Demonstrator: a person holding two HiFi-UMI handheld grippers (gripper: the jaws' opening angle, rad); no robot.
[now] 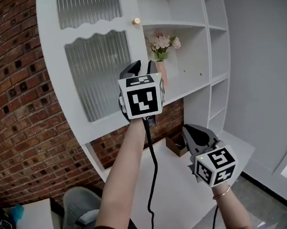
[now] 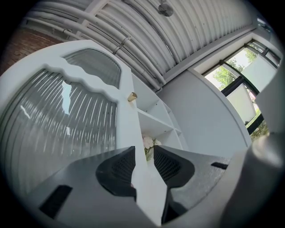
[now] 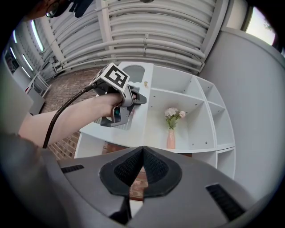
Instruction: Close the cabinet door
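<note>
The left tongs (image 2: 144, 156) are clamped on the free edge of the white cabinet door (image 2: 129, 129), one pad on the ribbed-glass face and the other on the shelf side. The brass knob (image 2: 132, 96) sits above the tongs on that same edge. Beyond them a vase of pink flowers (image 1: 162, 73) stands on the open shelf (image 1: 195, 78).

The door stands open and has yet to be swung to the cabinet frame. To do this well, the push should probably follow the door's arc about its far hinge side, with the wrist turning along so the pads do not twist the edge. The shelf-side jaw looks likely to be pinched at the frame, so letting go just short and nudging the face home seems safer.

The left forearm (image 1: 123, 172) reaches up and forward, its marker cube (image 1: 142, 100) facing back. The right tongs (image 3: 142, 153), jaws together on nothing, hang lower and to the right of the left tongs, aimed up at the cabinet.
</note>
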